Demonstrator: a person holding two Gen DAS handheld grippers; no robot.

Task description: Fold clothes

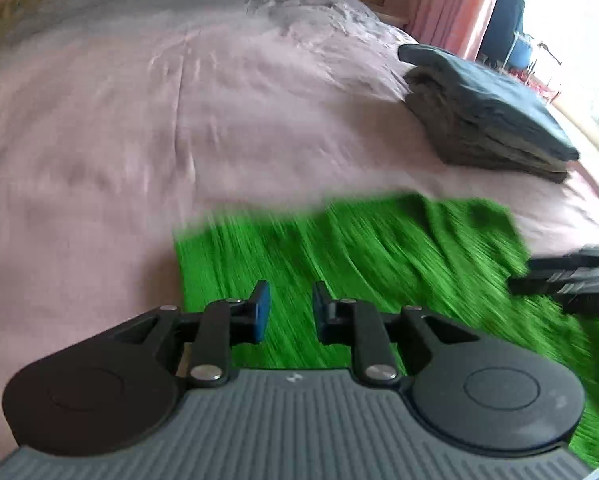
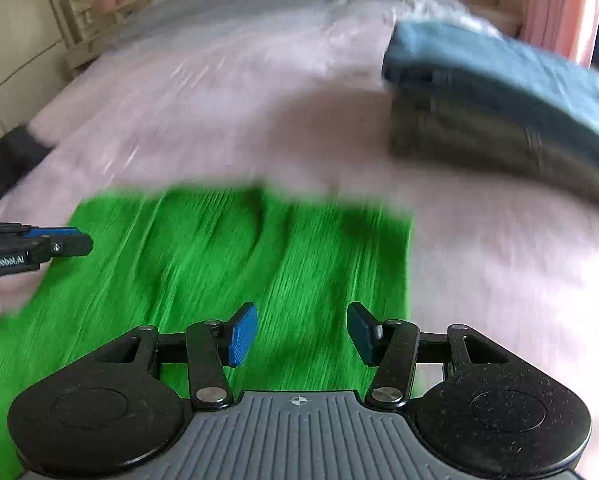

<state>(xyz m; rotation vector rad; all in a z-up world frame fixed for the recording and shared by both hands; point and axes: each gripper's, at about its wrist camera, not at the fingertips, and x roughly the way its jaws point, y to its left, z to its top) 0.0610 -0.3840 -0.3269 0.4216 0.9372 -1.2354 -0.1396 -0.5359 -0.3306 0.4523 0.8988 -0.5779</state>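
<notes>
One piece of lettering can be read. In the right wrist view, white letters run along the black side of the left gripper (image 2: 71,245), at the left edge of the picture. They appear mirrored and seem to read "GenRobot.AI". Nothing else, near or far, carries readable words or numbers.

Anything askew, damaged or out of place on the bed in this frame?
Nothing stands out. The green garment lies flat on the pink bedspread, the dark folded stack sits tidily beyond it, and both claws, left and right, are open and empty. Motion blur hides finer detail.
</notes>
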